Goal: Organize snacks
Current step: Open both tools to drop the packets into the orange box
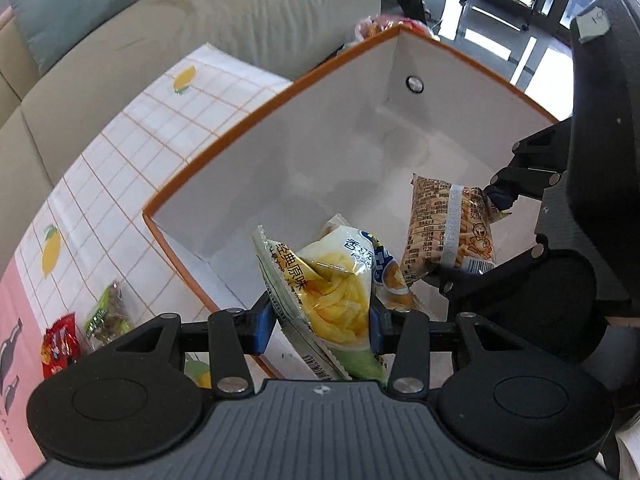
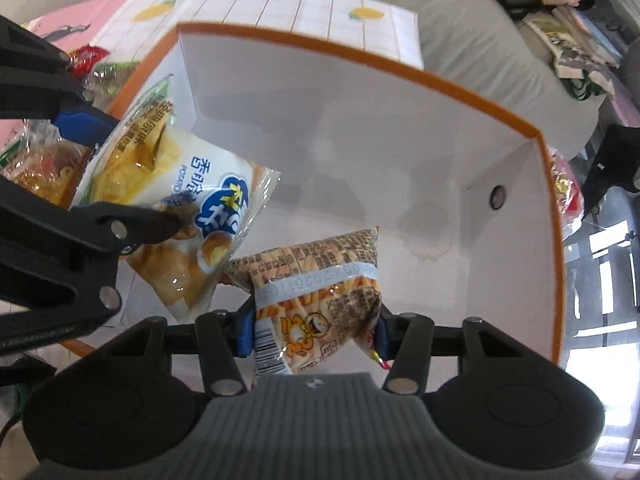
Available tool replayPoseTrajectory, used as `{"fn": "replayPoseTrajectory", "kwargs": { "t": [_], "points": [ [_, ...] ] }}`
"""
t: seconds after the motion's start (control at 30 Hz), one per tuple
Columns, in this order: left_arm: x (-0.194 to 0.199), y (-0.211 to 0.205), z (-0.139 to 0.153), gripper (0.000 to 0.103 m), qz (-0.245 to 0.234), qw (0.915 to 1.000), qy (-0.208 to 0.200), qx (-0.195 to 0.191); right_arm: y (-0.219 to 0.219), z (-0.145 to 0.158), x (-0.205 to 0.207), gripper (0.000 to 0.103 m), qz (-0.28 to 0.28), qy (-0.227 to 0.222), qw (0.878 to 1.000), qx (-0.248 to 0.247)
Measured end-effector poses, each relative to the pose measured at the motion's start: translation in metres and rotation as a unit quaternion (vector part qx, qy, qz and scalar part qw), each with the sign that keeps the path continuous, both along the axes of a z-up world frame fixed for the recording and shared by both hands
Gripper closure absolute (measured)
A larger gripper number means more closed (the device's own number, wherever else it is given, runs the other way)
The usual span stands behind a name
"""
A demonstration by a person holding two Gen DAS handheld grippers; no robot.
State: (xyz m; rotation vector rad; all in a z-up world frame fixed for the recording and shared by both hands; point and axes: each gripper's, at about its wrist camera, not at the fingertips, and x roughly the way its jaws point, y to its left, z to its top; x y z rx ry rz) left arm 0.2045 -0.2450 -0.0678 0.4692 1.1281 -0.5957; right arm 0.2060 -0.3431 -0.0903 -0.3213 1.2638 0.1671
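My left gripper is shut on a green and white bag of potato chips, held over the near end of a white box with an orange rim. The same chip bag shows at the left of the right wrist view, pinched by the left gripper. My right gripper is shut on an orange bag of fries-shaped snacks, hanging inside the box. In the left wrist view that orange bag hangs at the right, held by the right gripper. The box floor under both bags is bare.
The box stands on a checked tablecloth with lemon prints. A green packet and a red packet lie on the cloth left of the box. More snacks lie beyond the box's right wall. A beige sofa runs behind the table.
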Motion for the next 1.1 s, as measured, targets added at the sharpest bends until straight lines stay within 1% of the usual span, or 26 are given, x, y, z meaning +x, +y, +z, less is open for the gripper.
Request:
{"fn": "replayPoseTrajectory", "kwargs": {
  "t": [0.13,0.27,0.33,0.47,0.53,0.57,0.63,0.7,0.8,0.87,1.0,1.1],
  "points": [
    [-0.001,0.003,-0.002,0.052,0.003,0.9999,-0.004,0.012,-0.003,-0.004,0.003,0.050,-0.007,0.013,1.000,0.023],
    [0.000,0.001,0.004,0.047,0.006,0.9999,-0.001,0.010,-0.005,-0.006,0.004,0.049,-0.003,0.020,1.000,0.019],
    [0.001,-0.002,0.004,0.042,0.005,0.9999,-0.005,0.013,-0.007,-0.005,0.005,0.048,-0.003,0.023,1.000,0.017],
    [0.000,0.002,0.008,0.039,0.009,0.9999,-0.001,0.005,0.002,-0.005,0.003,0.046,-0.002,0.024,1.000,0.009],
    [-0.002,0.003,0.010,0.036,0.009,1.0000,-0.003,0.000,0.004,-0.003,0.002,0.040,0.001,0.022,1.000,0.008],
    [-0.003,0.004,0.012,0.036,0.008,0.9999,-0.006,-0.001,0.006,-0.003,0.002,0.038,0.002,0.021,1.000,0.006],
    [-0.005,0.004,0.016,0.031,0.005,0.9999,-0.016,0.000,0.007,0.001,0.000,0.030,0.006,0.017,1.000,-0.003],
    [-0.007,0.005,0.021,0.028,0.004,0.9996,-0.026,-0.002,0.009,0.006,-0.001,0.030,0.011,0.011,1.000,-0.010],
    [-0.011,0.009,0.031,0.028,0.003,0.9991,-0.041,-0.010,0.009,0.015,-0.004,0.023,0.007,0.000,1.000,-0.017],
    [-0.015,0.014,0.041,0.028,0.003,0.9984,-0.053,-0.020,0.008,0.023,-0.007,0.023,0.004,-0.012,1.000,-0.018],
    [-0.022,0.029,0.058,0.028,0.012,0.9965,-0.072,-0.042,0.009,0.040,-0.018,0.021,-0.020,-0.053,0.998,-0.025],
    [-0.029,0.044,0.070,0.028,0.026,0.9939,-0.091,-0.055,0.014,0.052,-0.028,0.017,-0.043,-0.088,0.995,-0.024]
  ]
}}
